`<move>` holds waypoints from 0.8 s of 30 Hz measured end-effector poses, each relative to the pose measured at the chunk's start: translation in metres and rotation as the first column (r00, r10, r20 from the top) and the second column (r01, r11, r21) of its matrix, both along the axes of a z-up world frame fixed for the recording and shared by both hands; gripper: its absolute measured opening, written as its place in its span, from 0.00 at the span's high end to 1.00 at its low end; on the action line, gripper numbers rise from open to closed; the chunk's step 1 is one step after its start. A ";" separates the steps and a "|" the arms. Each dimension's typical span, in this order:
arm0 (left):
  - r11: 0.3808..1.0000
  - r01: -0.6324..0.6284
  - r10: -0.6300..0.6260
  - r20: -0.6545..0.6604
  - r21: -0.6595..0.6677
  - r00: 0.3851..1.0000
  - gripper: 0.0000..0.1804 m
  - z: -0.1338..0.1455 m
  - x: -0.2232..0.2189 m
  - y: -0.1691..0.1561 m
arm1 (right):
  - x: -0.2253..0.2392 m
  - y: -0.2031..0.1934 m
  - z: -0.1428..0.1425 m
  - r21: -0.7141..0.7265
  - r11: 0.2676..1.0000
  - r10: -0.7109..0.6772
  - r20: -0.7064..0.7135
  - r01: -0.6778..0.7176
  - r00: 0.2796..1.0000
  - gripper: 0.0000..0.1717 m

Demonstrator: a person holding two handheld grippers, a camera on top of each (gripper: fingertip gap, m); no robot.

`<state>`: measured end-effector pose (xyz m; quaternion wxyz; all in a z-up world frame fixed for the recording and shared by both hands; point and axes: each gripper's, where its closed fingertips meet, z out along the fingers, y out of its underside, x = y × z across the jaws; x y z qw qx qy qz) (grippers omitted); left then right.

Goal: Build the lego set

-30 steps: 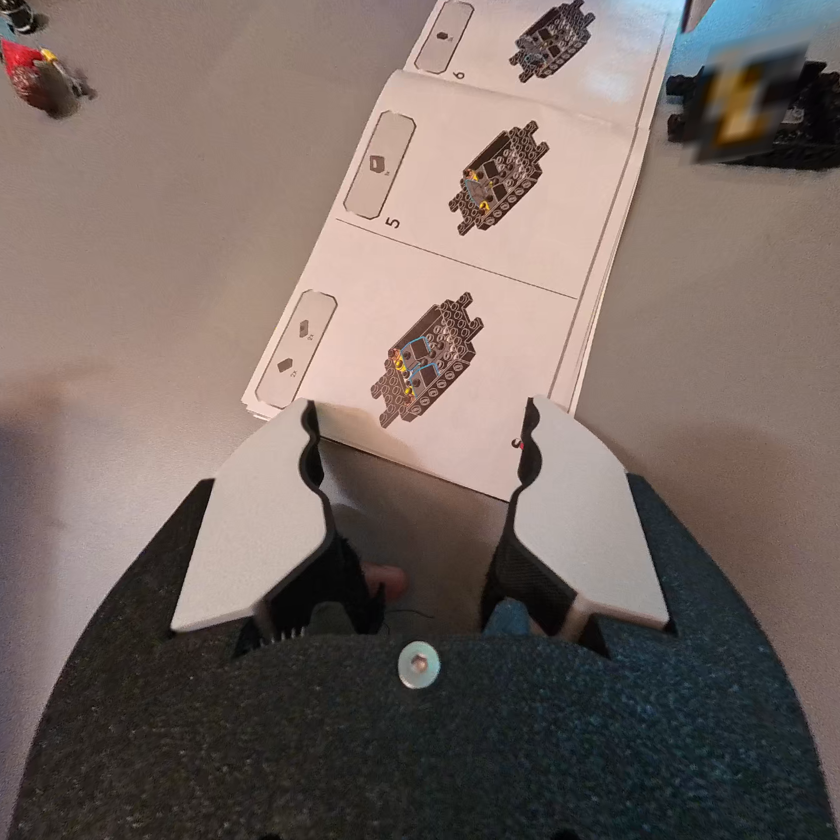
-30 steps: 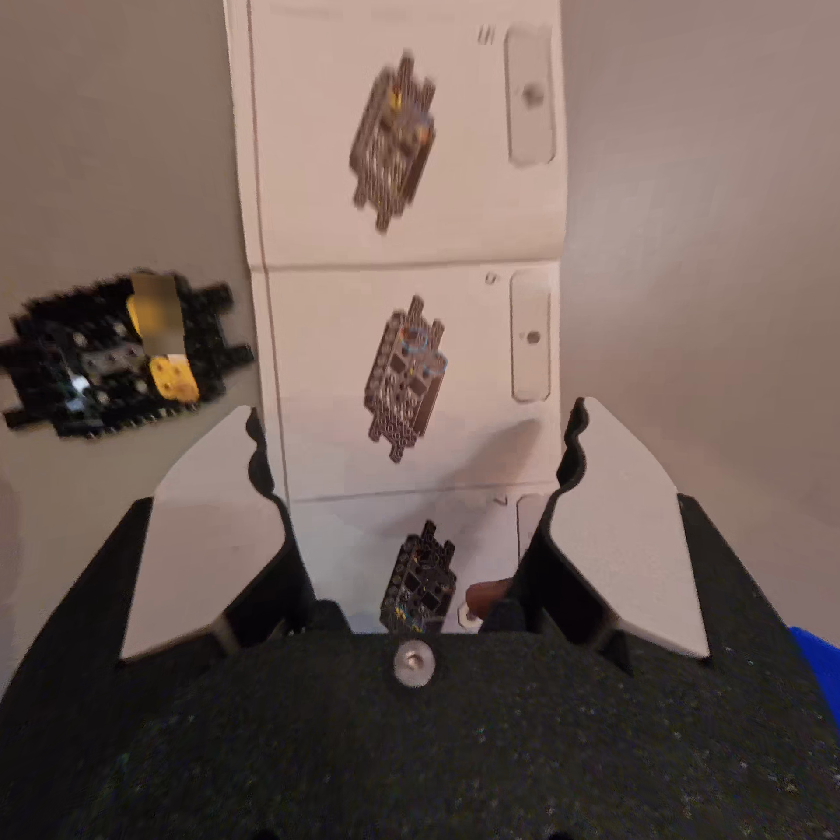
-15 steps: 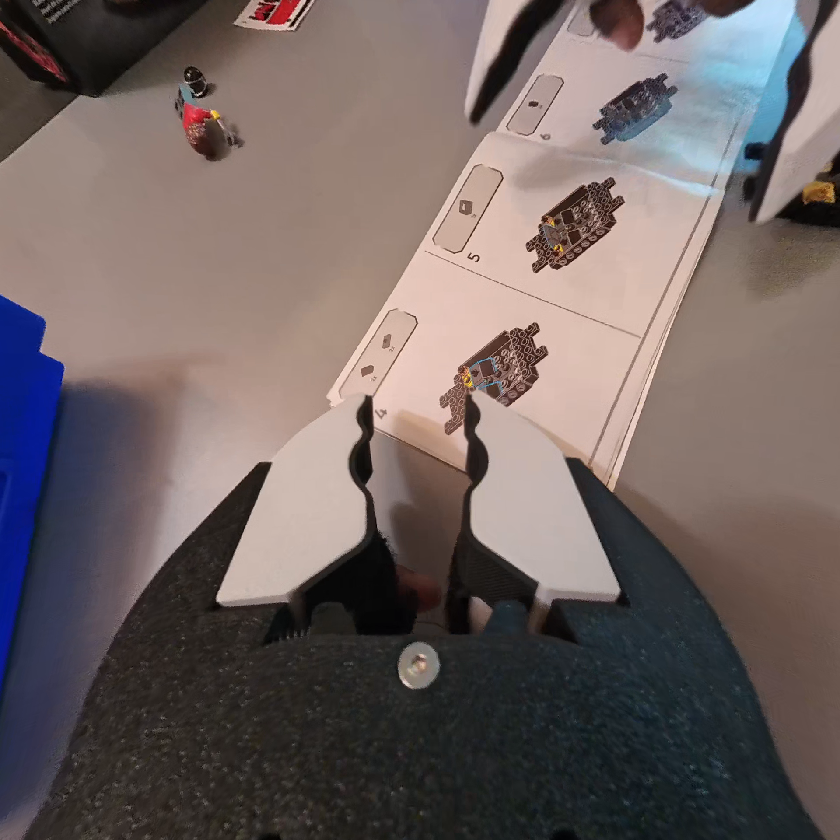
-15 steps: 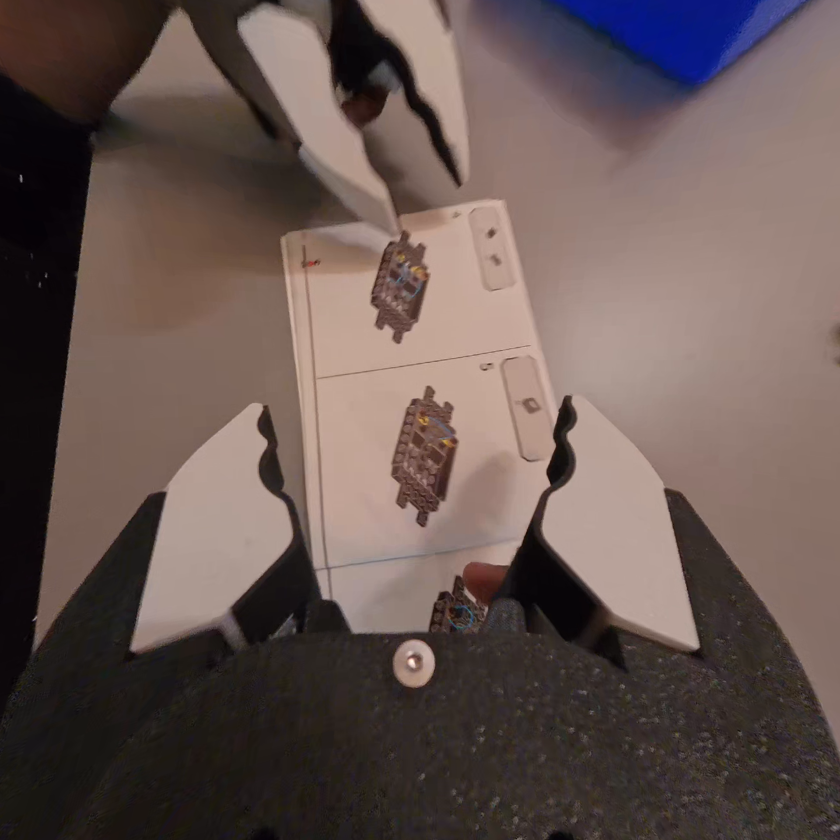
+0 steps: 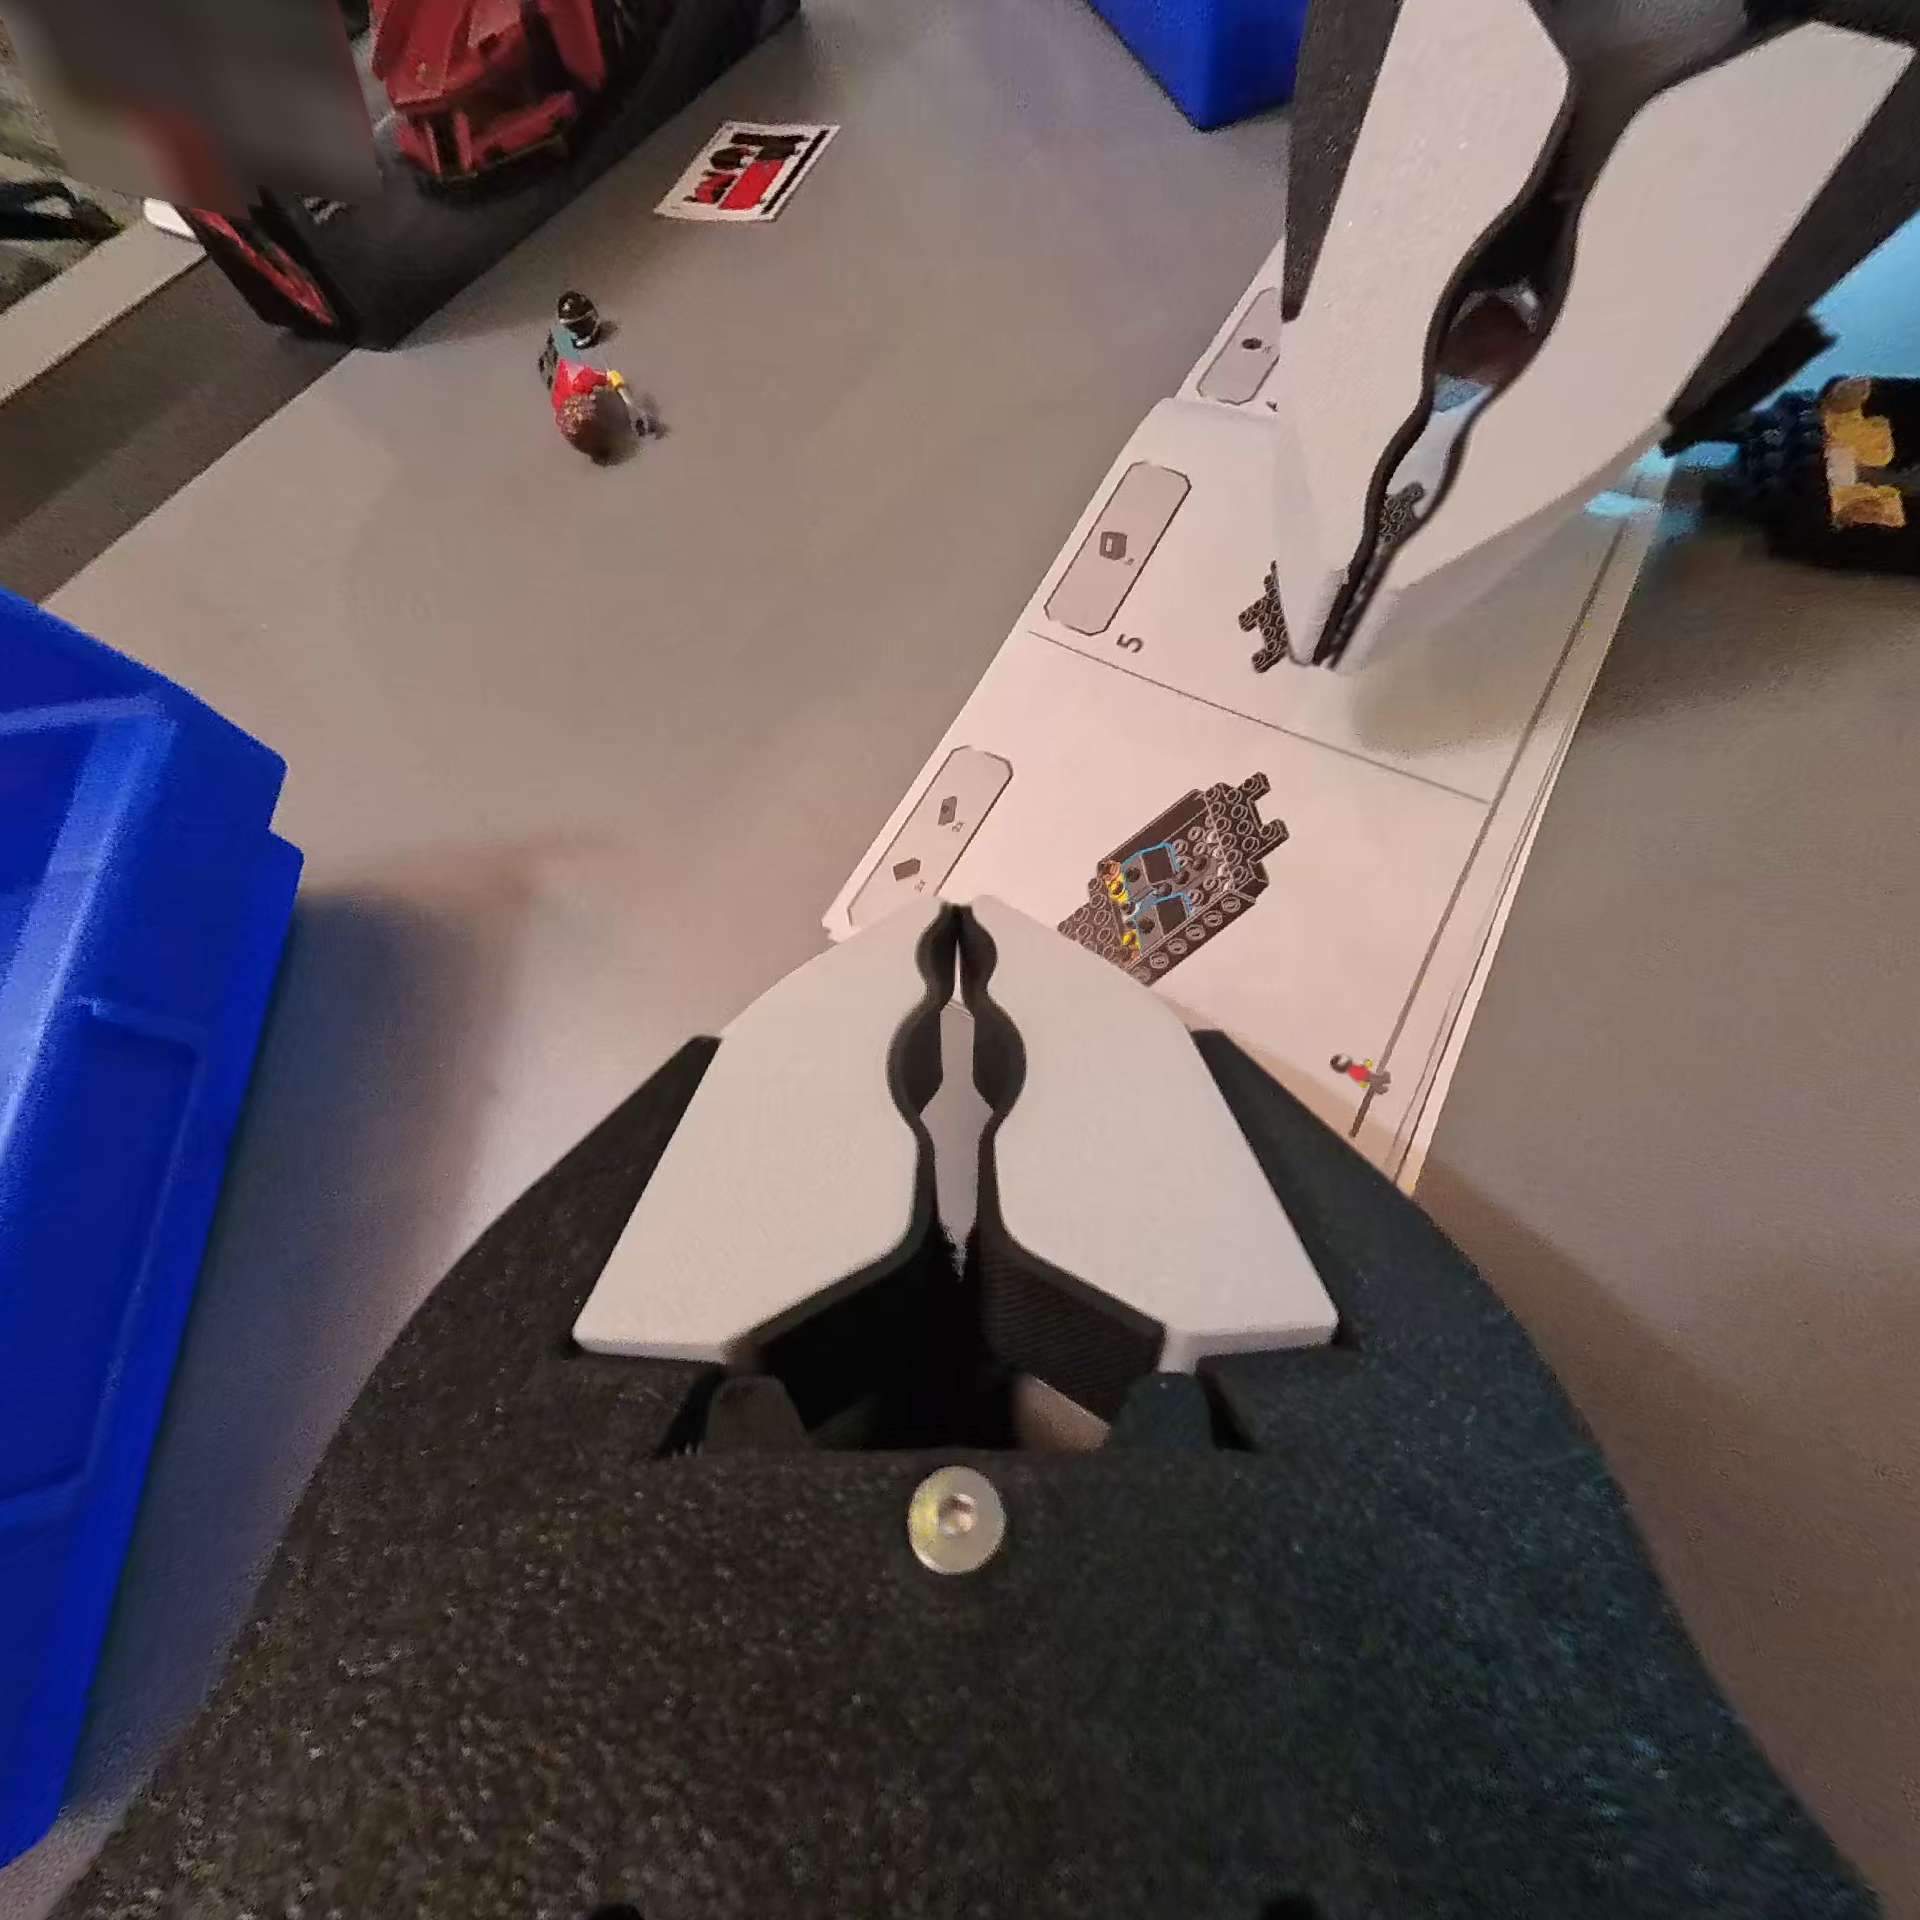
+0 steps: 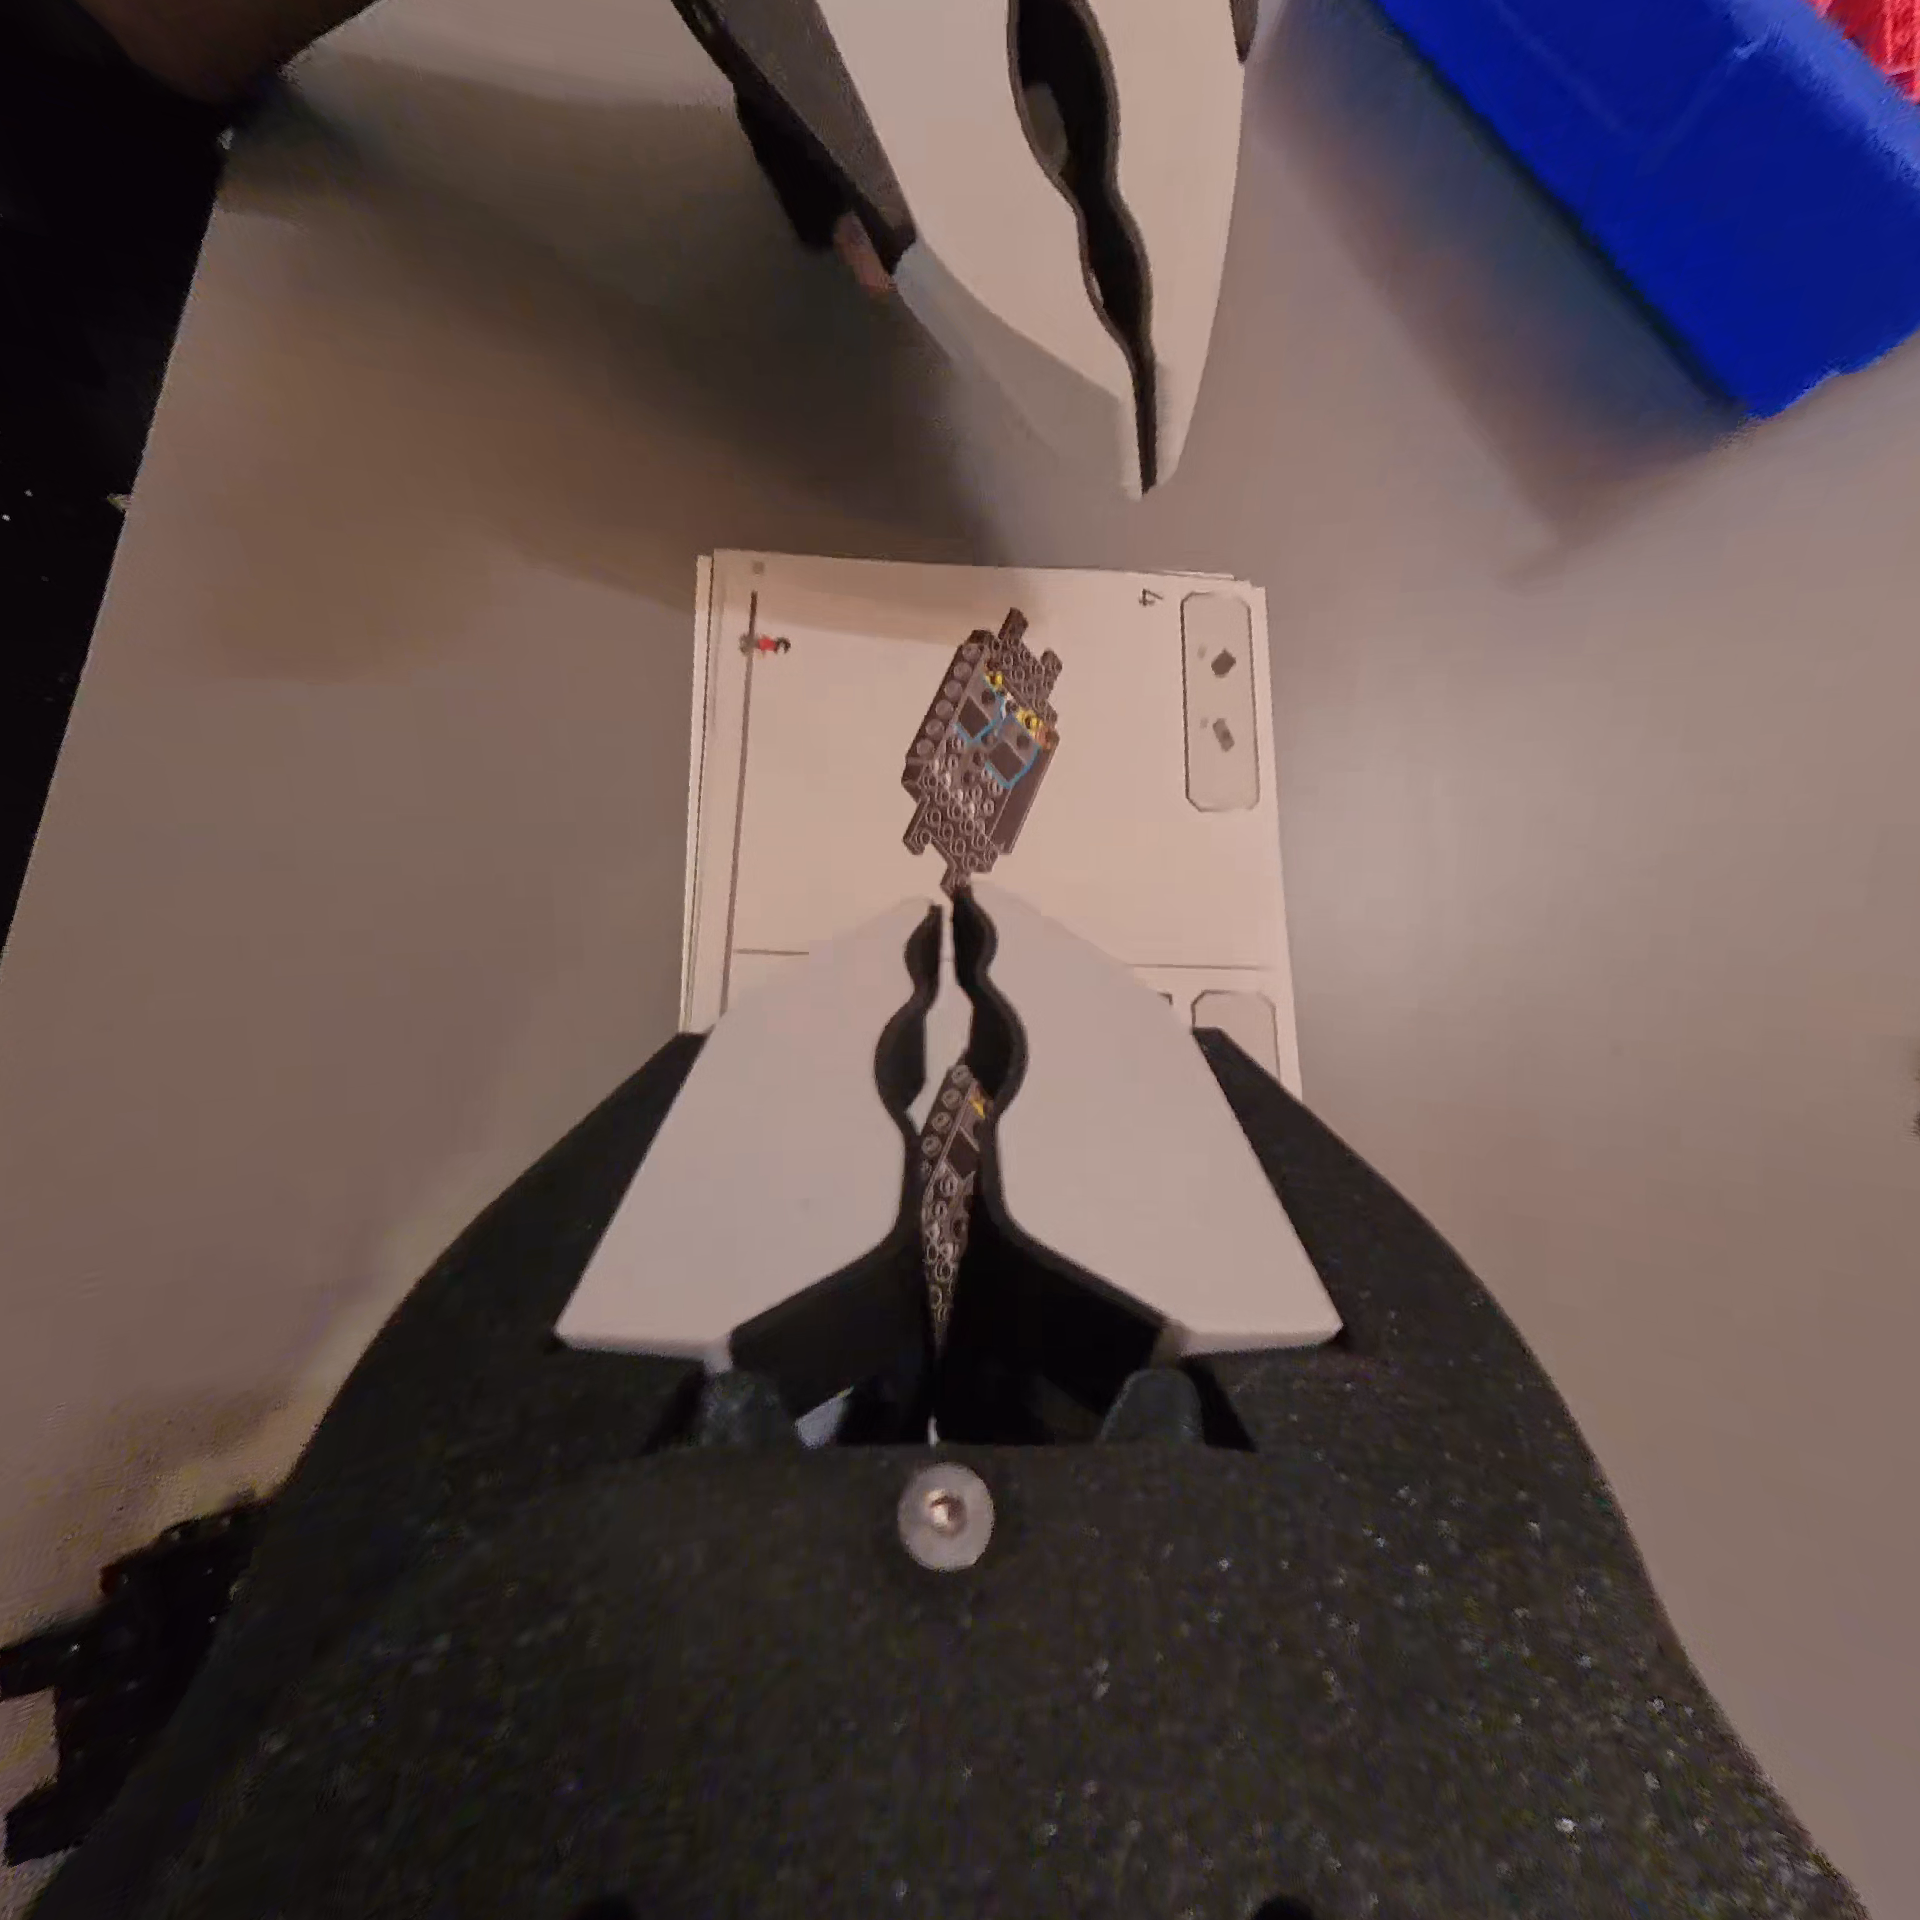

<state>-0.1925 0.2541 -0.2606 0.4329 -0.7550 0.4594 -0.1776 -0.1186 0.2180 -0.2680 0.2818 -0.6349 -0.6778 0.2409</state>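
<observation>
Grey wavy jaws, black speckled body, silver screw (image 5: 956,1521)

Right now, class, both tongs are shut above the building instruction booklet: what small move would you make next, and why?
Probably open the right tongs a little. They are shut with nothing held, tips pointing down at the instruction booklet lying flat on the grey table. The left tongs are shut too, over its near corner.

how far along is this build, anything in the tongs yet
Done: a black brick model with yellow parts stands partly built beside the open booklet.
In hand: nothing. Left tongs and right tongs are both shut and bare, poised over the booklet.
Left: a minifigure lies loose on the table, and a blue bin sits nearby.
</observation>
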 end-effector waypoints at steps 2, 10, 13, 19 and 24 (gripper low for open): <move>1.000 -0.022 0.021 -0.033 -0.021 0.999 0.98 -0.005 -0.006 0.001 | -0.002 0.001 -0.003 -0.008 1.000 -0.005 0.041 0.005 0.999 0.87; 0.997 0.008 -0.017 -0.106 -0.080 0.994 0.87 -0.023 -0.007 -0.006 | -0.007 -0.008 -0.027 -0.164 0.986 0.024 0.207 0.010 0.978 0.72; 0.981 0.101 -0.122 -0.121 -0.167 0.985 0.77 -0.031 -0.005 -0.024 | -0.003 -0.014 -0.029 -0.095 0.994 0.077 0.200 -0.059 0.977 0.69; 0.967 0.193 -0.214 -0.124 -0.165 0.969 0.72 -0.031 0.001 -0.037 | 0.004 -0.037 -0.028 -0.100 0.984 0.164 0.156 -0.150 0.974 0.68; 0.971 0.190 -0.209 -0.125 -0.148 0.970 0.73 -0.029 0.003 -0.036 | 0.005 -0.043 -0.028 -0.121 0.980 0.173 0.126 -0.158 0.977 0.69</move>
